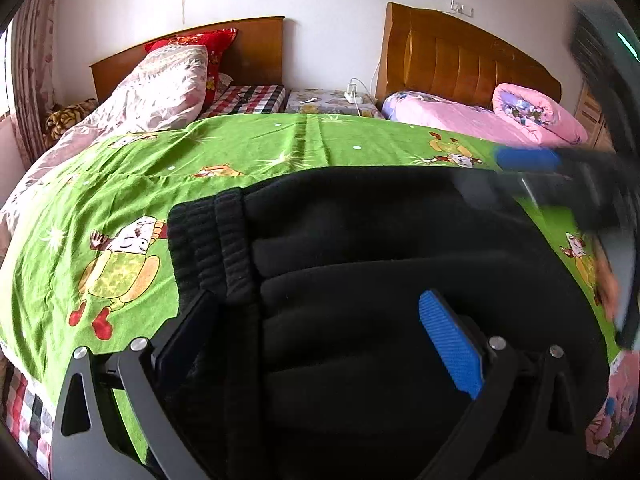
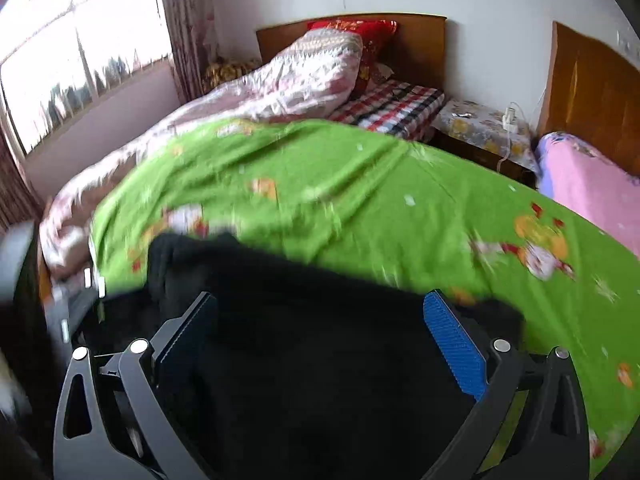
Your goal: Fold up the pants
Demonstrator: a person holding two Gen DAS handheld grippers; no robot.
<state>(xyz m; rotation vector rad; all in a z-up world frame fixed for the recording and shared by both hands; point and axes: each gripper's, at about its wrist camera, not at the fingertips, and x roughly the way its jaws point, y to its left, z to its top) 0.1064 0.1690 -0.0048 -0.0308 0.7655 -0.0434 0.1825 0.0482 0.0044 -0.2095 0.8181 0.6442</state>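
Left claw (image 1: 320, 344) spread over black pants (image 1: 360, 240); right claw (image 2: 320, 344) likewise.

Green cartoon-print sheet (image 1: 248, 148) covers the near bed. At 11 o'clock, a pale floral quilt (image 1: 156, 88) lies heaped before a red pillow (image 1: 208, 46) and wooden headboard (image 1: 256, 44). At 12, a nightstand (image 1: 320, 100) bears a white power strip (image 1: 354, 96). At 2, a rolled pink quilt (image 1: 536, 114). Window (image 2: 72, 52) at 10.
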